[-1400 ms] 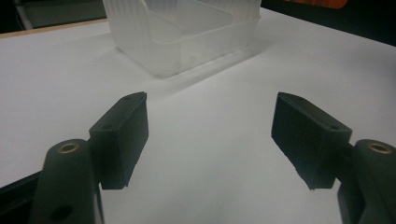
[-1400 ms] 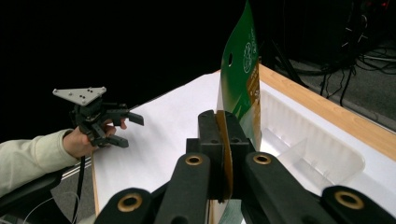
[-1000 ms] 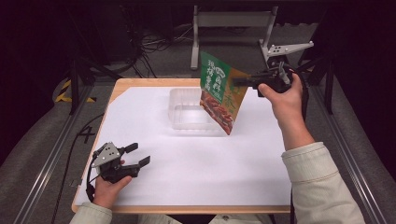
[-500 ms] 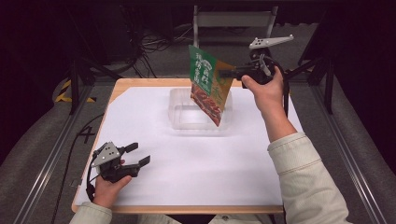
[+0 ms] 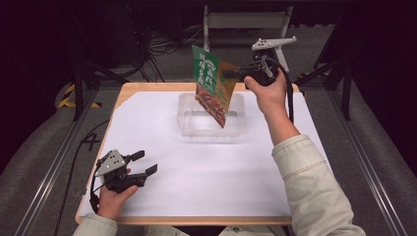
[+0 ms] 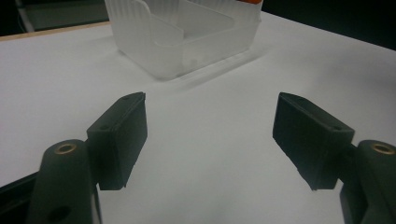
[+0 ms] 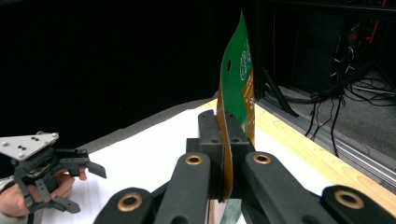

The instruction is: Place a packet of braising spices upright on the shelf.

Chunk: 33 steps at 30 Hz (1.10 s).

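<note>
Green-and-orange printed pouch (image 5: 212, 83), lettering unreadable, claw-gripped (image 5: 235, 75).

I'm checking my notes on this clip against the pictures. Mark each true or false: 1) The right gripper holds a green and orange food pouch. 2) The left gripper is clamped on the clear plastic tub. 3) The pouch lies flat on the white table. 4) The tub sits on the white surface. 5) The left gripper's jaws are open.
1) True: the right gripper is shut on the green and orange food pouch.
2) False: the left gripper rests near the table's front edge, apart from the clear plastic tub.
3) False: the pouch hangs in the air above the tub.
4) True: the tub stands on the white table surface.
5) True: its jaws stand apart with nothing between them.
</note>
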Each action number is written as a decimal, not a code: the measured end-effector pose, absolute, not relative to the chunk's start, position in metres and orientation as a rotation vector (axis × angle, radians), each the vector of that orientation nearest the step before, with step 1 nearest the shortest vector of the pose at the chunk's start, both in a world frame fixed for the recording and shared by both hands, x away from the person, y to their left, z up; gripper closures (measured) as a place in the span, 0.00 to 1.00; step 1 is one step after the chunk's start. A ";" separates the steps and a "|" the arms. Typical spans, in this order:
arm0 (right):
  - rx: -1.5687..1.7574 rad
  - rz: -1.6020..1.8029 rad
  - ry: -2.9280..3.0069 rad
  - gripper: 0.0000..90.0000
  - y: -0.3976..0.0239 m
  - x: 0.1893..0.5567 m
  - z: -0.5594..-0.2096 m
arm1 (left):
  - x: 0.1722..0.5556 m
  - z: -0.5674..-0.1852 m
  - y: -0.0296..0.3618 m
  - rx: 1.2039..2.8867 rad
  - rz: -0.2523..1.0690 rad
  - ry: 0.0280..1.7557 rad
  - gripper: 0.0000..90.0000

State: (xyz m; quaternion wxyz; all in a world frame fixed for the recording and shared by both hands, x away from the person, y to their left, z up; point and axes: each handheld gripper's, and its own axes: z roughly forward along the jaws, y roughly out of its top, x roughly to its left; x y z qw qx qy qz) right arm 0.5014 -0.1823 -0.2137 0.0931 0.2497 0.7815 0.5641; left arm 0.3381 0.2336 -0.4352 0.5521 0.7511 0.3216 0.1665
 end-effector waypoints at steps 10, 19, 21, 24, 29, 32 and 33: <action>0.736 1.683 2.314 1.00 -0.177 0.512 -0.224 | 0.331 -0.436 0.241 1.767 0.404 0.789 0.30; 0.761 1.689 2.306 1.00 -0.173 0.521 -0.234 | 0.326 -0.436 0.245 1.762 0.415 0.806 0.30; 0.767 1.687 2.300 1.00 -0.173 0.522 -0.236 | 0.326 -0.436 0.246 1.760 0.420 0.804 0.30; 0.785 1.684 2.293 1.00 -0.173 0.523 -0.239 | 0.325 -0.436 0.246 1.760 0.418 0.809 0.30; 0.806 1.682 2.288 1.00 -0.170 0.526 -0.245 | 0.325 -0.436 0.247 1.763 0.413 0.807 0.30; 0.817 1.683 2.283 1.00 -0.169 0.527 -0.248 | 0.325 -0.436 0.246 1.763 0.417 0.801 0.29; 0.819 1.685 2.282 1.00 -0.168 0.527 -0.250 | 0.325 -0.436 0.246 1.765 0.418 0.799 0.29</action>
